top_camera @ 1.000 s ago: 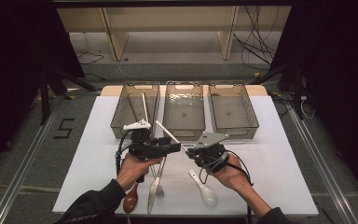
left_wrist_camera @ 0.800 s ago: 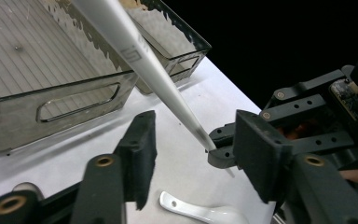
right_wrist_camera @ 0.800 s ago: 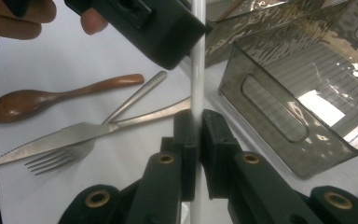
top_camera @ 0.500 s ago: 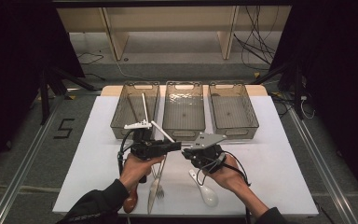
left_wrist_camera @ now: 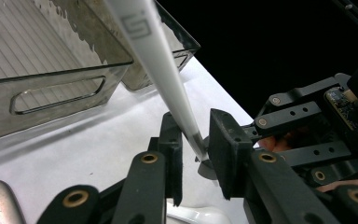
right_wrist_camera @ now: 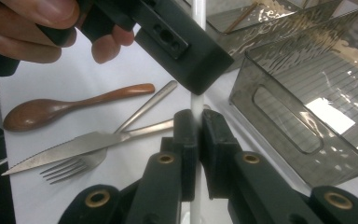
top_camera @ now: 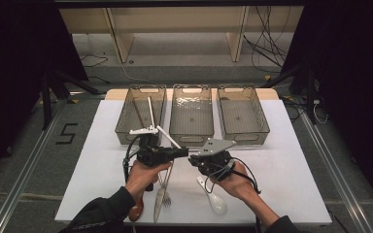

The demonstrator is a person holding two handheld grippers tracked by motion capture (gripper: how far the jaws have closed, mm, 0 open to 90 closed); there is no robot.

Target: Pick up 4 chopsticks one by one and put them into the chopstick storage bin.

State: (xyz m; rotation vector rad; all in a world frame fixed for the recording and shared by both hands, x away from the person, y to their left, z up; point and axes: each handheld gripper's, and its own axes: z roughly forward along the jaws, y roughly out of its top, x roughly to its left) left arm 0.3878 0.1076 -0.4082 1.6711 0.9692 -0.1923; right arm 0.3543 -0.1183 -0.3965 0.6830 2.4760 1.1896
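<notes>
White chopstick (top_camera: pixel 169 138) in high view slants up from between the two tongs toward the left bin (top_camera: pixel 141 114), over the middle of the tabletop (top_camera: pixel 296 170), nearer its front edge. Left tongs (top_camera: pixel 183 153) and right tongs (top_camera: pixel 192 160) meet tip to tip at the stick's lower end. Three clear bins along the back edge; middle bin (top_camera: pixel 191 112) and right bin (top_camera: pixel 243 113) beside the left one, which has thin sticks inside. Fork (top_camera: pixel 163 187), knife (top_camera: pixel 158 206), wooden spoon (top_camera: pixel 136 212) and white ceramic spoon (top_camera: pixel 214 196) lie near the front edge.

Left gripper view: chopstick (left_wrist_camera: pixel 163 70) runs up between the jaws of the left tongs (left_wrist_camera: pixel 196 144), which have just been closing; one jaw touches it, full pinch unclear. Right tongs body (left_wrist_camera: pixel 317 135) just behind.

Right gripper view: right tongs (right_wrist_camera: pixel 197 128) clamped tight on the chopstick (right_wrist_camera: pixel 197 106), standing upright. Left tongs jaw (right_wrist_camera: pixel 186 46) above, against the stick. Wooden spoon (right_wrist_camera: pixel 70 105), knife (right_wrist_camera: pixel 74 148), fork (right_wrist_camera: pixel 81 165) on the tabletop behind.
</notes>
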